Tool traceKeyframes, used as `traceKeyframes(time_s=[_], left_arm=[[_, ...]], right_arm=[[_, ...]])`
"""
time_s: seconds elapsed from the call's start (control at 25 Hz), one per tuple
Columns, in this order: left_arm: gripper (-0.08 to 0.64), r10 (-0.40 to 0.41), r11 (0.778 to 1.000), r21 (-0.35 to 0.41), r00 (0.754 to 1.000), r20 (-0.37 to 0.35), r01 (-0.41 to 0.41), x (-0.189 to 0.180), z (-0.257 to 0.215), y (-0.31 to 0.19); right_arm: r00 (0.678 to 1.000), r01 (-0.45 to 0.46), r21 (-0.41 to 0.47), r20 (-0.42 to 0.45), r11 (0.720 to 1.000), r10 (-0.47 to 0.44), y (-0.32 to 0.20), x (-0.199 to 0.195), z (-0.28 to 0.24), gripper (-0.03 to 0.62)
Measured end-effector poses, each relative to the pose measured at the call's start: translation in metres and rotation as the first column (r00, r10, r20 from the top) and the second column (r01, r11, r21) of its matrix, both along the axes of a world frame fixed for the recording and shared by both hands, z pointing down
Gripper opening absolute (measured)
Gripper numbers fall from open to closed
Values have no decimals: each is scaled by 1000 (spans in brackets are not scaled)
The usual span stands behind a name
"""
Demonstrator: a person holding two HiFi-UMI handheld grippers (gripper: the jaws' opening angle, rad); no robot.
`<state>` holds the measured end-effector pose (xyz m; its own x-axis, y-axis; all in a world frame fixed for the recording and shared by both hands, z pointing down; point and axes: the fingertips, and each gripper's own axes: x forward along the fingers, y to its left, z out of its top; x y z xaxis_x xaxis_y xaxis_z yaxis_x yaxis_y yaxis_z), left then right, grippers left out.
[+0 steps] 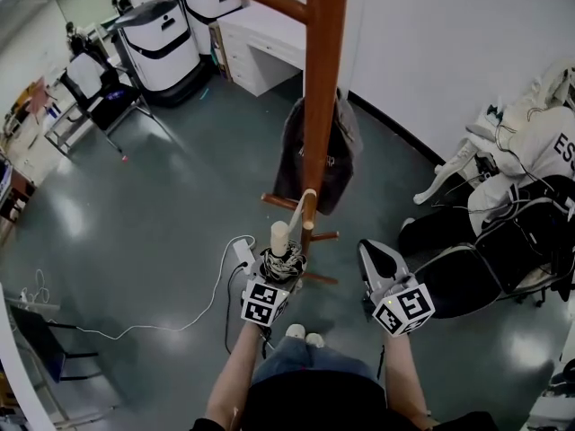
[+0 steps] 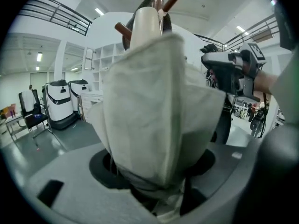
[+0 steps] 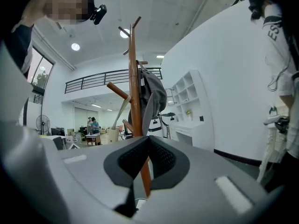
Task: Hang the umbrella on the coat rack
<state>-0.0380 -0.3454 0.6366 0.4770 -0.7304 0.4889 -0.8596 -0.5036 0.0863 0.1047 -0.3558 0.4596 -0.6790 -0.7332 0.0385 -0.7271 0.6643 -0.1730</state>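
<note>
A wooden coat rack (image 1: 322, 79) stands in front of me; its pole also shows in the right gripper view (image 3: 135, 101). My left gripper (image 1: 280, 275) is shut on a folded umbrella (image 1: 284, 260), held with its cream handle (image 1: 279, 237) pointing up, close to the pole. A pale strap (image 1: 302, 206) runs from the handle up to a low peg (image 1: 310, 196) and looks looped over it. In the left gripper view the umbrella's beige fabric (image 2: 159, 115) fills the space between the jaws of the left gripper (image 2: 154, 171). My right gripper (image 1: 375, 259) (image 3: 148, 146) hangs to the right of the pole, shut on nothing.
A dark bag (image 1: 314, 155) hangs on the rack's far side. A white cable with a power strip (image 1: 241, 251) lies on the floor by the base. At the right stand a black chair (image 1: 476, 272) and chairs piled with clothes (image 1: 530, 142). White machines (image 1: 162, 39) stand far back.
</note>
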Motion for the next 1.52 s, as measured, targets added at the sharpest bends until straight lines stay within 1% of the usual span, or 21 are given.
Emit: traceKeyframes(time_s=[0.2, 0.56, 0.84, 0.92, 0.96, 1.0, 1.08, 1.2, 1.36, 1.44, 1.52], left_arm=[[302, 2, 1000, 27, 999, -33, -1, 14, 8, -6], [316, -17, 998, 64, 998, -57, 21, 28, 13, -11], [337, -56, 993, 102, 997, -58, 62, 12, 10, 3], [333, -76, 991, 107, 996, -50, 81, 1, 7, 17], [315, -89, 989, 116, 995, -46, 94, -6, 2, 24], [297, -104, 986, 129, 994, -47, 109, -12, -7, 30], [228, -138, 975, 164, 988, -66, 147, -22, -36, 39], [154, -180, 951, 233, 977, -113, 202, -36, -86, 41], [87, -222, 910, 325, 965, -140, 257, -53, -151, 39], [62, -229, 898, 348, 961, -154, 270, -58, -173, 36], [51, -233, 888, 369, 961, -151, 274, -60, -189, 35]], right_arm=[[1000, 17, 2, -9, 1000, -17, 1, -3, 5, 8], [999, 42, 8, -10, 999, -42, 8, -9, 14, 8], [998, 63, 14, -16, 998, -63, 15, -23, 15, 8], [998, 65, 15, -16, 998, -65, 18, -27, 14, 8], [998, 66, 15, -14, 998, -66, 20, -30, 13, 8], [998, 66, 16, -12, 998, -66, 20, -32, 11, 8], [998, 63, 19, -7, 998, -63, 20, -34, 7, 8], [999, 52, 36, 2, 998, -52, 17, -37, -3, 8], [999, 28, 73, 27, 997, -30, 19, -41, -25, 8], [999, 14, 89, 41, 996, -17, 20, -38, -36, 8], [998, -2, 101, 56, 995, -4, 21, -34, -44, 8]])
